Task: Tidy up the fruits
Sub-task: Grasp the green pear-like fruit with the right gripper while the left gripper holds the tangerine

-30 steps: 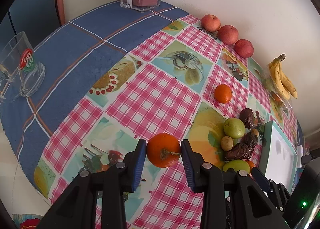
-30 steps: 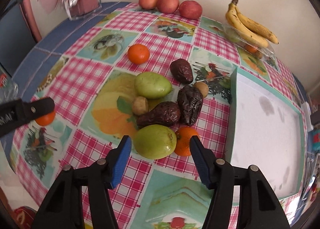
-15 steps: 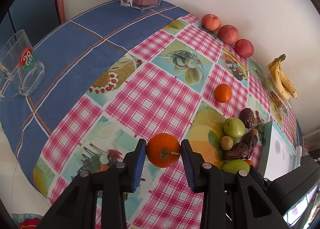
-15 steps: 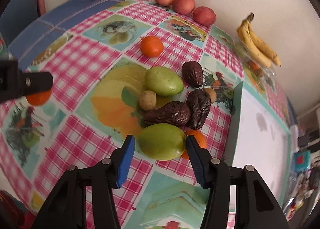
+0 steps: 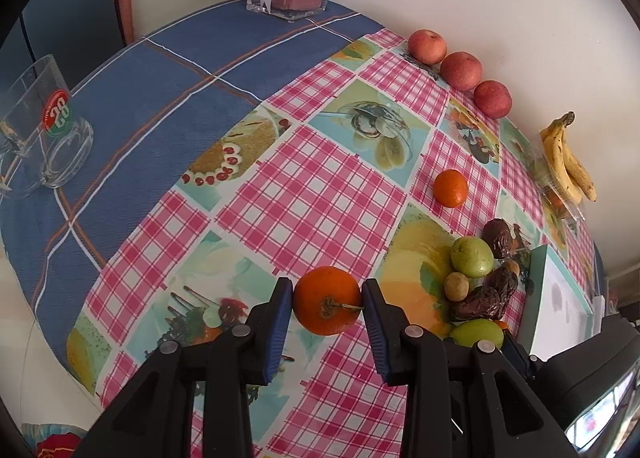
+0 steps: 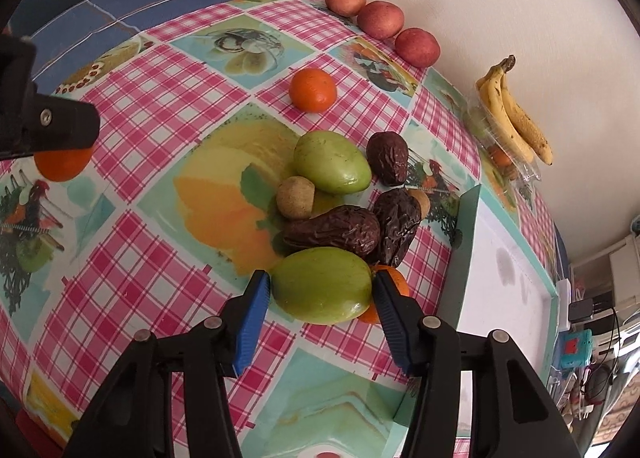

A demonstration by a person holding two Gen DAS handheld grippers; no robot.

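- Left wrist view: the left gripper (image 5: 328, 304) clamps a round orange mandarin with a short stem (image 5: 328, 300) between its blue pads, over the pink checked oilcloth (image 5: 312, 198); whether the fruit is lifted or resting there is hard to tell
- Three red apples (image 5: 460, 70) sit in a row by the wall and a bunch of yellow bananas (image 5: 568, 156) lies further along, so those kinds look sorted; a second orange mandarin (image 5: 451, 188) lies alone
- Only this view shows the clear glass mug with a red and green badge (image 5: 48, 126) on the blue cloth
- Right wrist view: the right gripper (image 6: 320, 290) has its pads against the sides of a smooth green oval fruit (image 6: 322, 284), seemingly gripping it
- The mixed heap is clearest here: another green fruit (image 6: 332, 162), wrinkled dark brown dates (image 6: 332, 232), a small tan round fruit (image 6: 295, 196), and a third mandarin (image 6: 394, 284) half hidden behind a pad
- This heap remains to be sorted, so the task seems roughly midway
- The white tray with a teal rim (image 6: 512, 286), empty where seen, shows fully only here
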